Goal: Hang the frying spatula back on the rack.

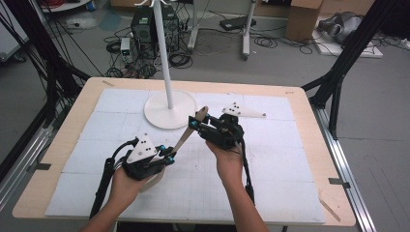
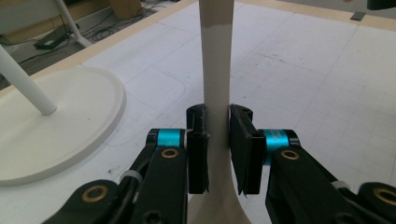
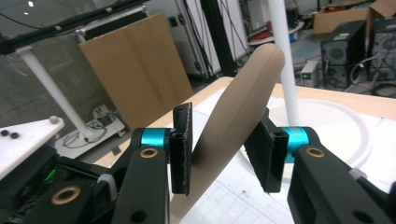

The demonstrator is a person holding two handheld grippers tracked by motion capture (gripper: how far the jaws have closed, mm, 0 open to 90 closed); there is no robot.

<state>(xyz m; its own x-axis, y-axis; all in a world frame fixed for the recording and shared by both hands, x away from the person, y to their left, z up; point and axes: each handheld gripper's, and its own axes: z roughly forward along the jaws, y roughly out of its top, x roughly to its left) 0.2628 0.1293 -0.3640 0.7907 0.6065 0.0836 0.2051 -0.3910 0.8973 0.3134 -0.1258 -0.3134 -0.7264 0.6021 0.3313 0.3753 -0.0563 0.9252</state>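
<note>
A long beige shoehorn (image 1: 183, 137) slants up over the white mat, held by both grippers. My left gripper (image 1: 169, 153) is shut on its lower stretch; in the left gripper view the pads (image 2: 198, 149) press flat on both faces of the strip (image 2: 217, 56). My right gripper (image 1: 196, 123) is at the upper end, a little above the mat. In the right gripper view the shoehorn (image 3: 247, 88) crosses aslant between the jaws and touches both pads (image 3: 261, 149).
A white stand with a round base (image 1: 170, 110) and a thin pole (image 1: 164, 53) rises just behind the grippers. White foam tiles (image 1: 270, 169) cover the wooden table (image 1: 309, 96). Cables, computers and boxes lie on the floor beyond it.
</note>
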